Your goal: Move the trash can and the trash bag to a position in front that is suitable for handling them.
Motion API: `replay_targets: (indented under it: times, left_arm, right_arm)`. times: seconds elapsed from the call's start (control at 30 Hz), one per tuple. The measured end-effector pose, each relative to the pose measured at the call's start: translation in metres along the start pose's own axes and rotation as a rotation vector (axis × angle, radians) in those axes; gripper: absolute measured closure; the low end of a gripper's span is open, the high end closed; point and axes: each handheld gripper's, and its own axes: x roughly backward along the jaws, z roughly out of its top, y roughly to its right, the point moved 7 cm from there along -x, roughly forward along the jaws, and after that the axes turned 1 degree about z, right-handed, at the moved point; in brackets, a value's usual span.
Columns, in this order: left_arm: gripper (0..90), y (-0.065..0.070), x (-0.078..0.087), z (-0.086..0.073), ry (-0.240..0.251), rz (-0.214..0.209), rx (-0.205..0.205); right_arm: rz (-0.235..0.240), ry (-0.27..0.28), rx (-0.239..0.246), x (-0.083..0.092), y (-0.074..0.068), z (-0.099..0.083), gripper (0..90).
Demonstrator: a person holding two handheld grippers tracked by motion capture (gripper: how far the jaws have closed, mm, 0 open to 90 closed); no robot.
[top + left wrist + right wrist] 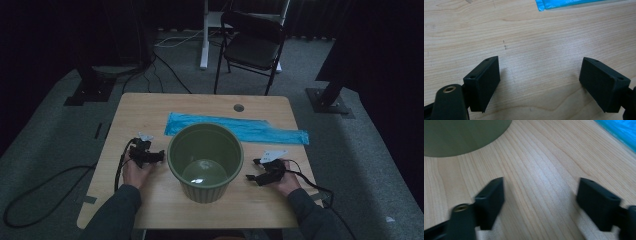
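Green and ribbed, the plastic pot (205, 162) stood upright near the middle of your wooden surface (150, 107), its mouth open toward the camera and a pale patch of light on its bottom. You had your left gripper (159, 156) just left of the pot, its tips close to the pot's wall, though you could not tell whether they touched it. The left gripper view showed its jaws wide apart with bare wood between them. Your right gripper (252, 169) sat just right of the pot, jaws likewise spread wide and holding nothing; in the right gripper view the pot's side rose at the far left. Behind the pot, on the far side of the surface, a flat blue plastic bag (280, 133) lay stretched from left to right, its middle hidden by the pot's rim
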Motion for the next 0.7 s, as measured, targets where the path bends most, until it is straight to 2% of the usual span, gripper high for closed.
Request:
replay_targets:
  times: [0.07,0.1,0.17,0.2,0.23,0.27,0.33,0.43,0.47,0.57,0.6,0.7]
  left_arm:
    - [21.6,0.001,0.002,0.000,0.002,-0.011,-0.013]
    - [26.2,0.003,0.003,0.000,0.010,-0.026,-0.028]
    - [34.1,0.005,0.004,0.000,0.012,-0.032,-0.031]
    - [37.5,0.008,0.007,0.000,0.000,-0.040,-0.042]
    - [46.3,0.009,0.008,-0.001,-0.010,-0.046,-0.044]
    - [49.3,0.010,0.009,-0.001,-0.016,-0.049,-0.051]
    - [51.1,0.014,0.012,-0.002,-0.036,-0.073,-0.075]
    - [51.3,0.025,0.018,-0.003,-0.037,-0.154,-0.099]
    - [51.5,0.030,0.021,-0.002,-0.029,-0.186,-0.110]
    - [51.6,0.045,0.034,-0.002,-0.008,-0.246,-0.165]
    - [51.7,0.051,0.042,-0.001,0.012,-0.269,-0.182]
    - [52.8,0.060,0.059,-0.001,0.054,-0.318,-0.208]
  right_arm:
    - [-0.008,-0.012,-0.005,0.002,0.000,0.001,36.8]
    - [-0.012,-0.019,-0.009,0.003,-0.001,0.001,41.1]
    - [-0.021,-0.041,-0.023,0.004,-0.002,0.002,47.3]
    - [-0.024,-0.054,-0.034,0.005,-0.003,0.003,51.2]
    - [-0.019,-0.087,-0.084,0.006,-0.005,0.007,55.3]
    - [-0.018,-0.086,-0.084,0.006,-0.006,0.008,55.7]
    - [-0.018,-0.077,-0.080,0.006,-0.009,0.013,57.6]
    - [-0.004,-0.053,-0.068,0.008,-0.019,0.024,58.6]
    - [-0.003,-0.045,-0.060,0.008,-0.021,0.028,58.8]
    - [-0.001,-0.006,-0.054,0.011,-0.027,0.038,59.7]
    - [0.001,0.003,-0.050,0.011,-0.028,0.040,59.8]
    - [0.013,0.023,-0.050,0.014,-0.033,0.045,59.8]
